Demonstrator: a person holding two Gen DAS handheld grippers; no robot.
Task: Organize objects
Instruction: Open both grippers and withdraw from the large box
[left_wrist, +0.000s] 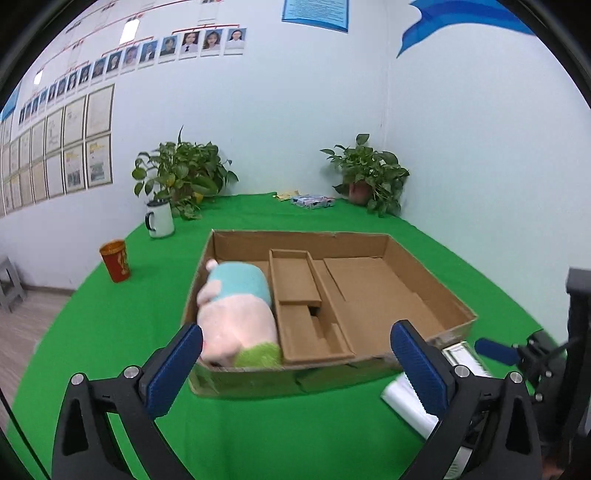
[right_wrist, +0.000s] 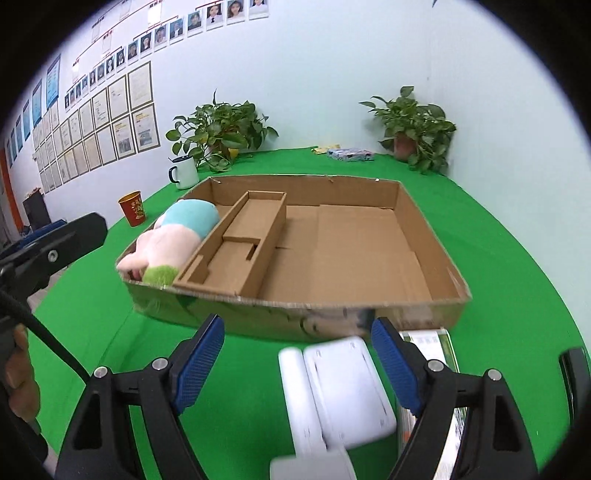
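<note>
The red cup (left_wrist: 115, 260) stands at about nine o'clock from the cardboard tray (left_wrist: 432, 284), well apart from it on the green cloth (left_wrist: 258, 435), with the white mug (left_wrist: 160, 218) behind at ten o'clock. Inside the tray, the plush toy (left_wrist: 236, 314) already lies in the leftmost compartment, pressed against the cardboard divider (left_wrist: 295, 280); this part of the tidying looks done. The wide compartment to its right holds nothing.

The left claw (left_wrist: 295, 365) hovers in front of the tray's near wall with its jaws spread wide and nothing between them. Farther right, the right claw (right_wrist: 297, 363) is also spread, and the white device (right_wrist: 343, 391) lies on the cloth between its fingers, though the pads do not appear to press on it. A flat packet (right_wrist: 428, 341) sits just beside it at three o'clock, touching the tray's front wall.

So those two pieces probably remain to be stowed. The tray's near wall stands between them and the vacant space, so anything carried must clear that edge; above the tray the room is open, and the plants (right_wrist: 417, 125) at twelve and one o'clock stay well back.
</note>
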